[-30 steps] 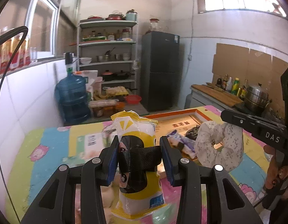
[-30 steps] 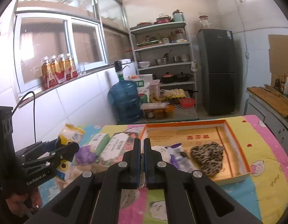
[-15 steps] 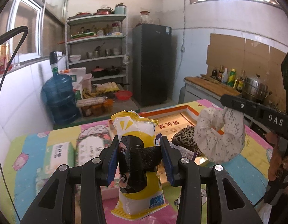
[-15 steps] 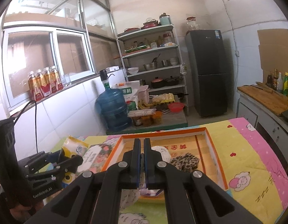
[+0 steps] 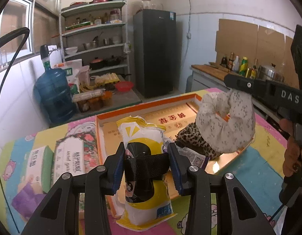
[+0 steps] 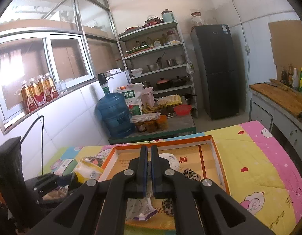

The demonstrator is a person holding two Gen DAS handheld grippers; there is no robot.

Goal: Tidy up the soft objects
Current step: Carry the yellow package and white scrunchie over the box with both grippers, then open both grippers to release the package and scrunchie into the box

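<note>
My left gripper is shut on a yellow-and-white plastic packet with a black strapped item inside, held upright over the near left corner of the orange-rimmed cardboard box. My right gripper comes in from the right, shut on a white speckled scrunchie that hangs above the box. A leopard-print scrunchie lies in the box beneath it. In the right wrist view the right gripper is shut, with the white scrunchie showing past its fingers, over the box and the leopard scrunchie.
Two tissue packs and a purple item lie left of the box on the colourful cloth. A purple-white packet lies in the box. Beyond the table stand a water jug, shelves, a fridge and a counter.
Both grippers have travelled toward the box, which now sits nearer and more central in both views. The packet and the white scrunchie stay gripped as before.
</note>
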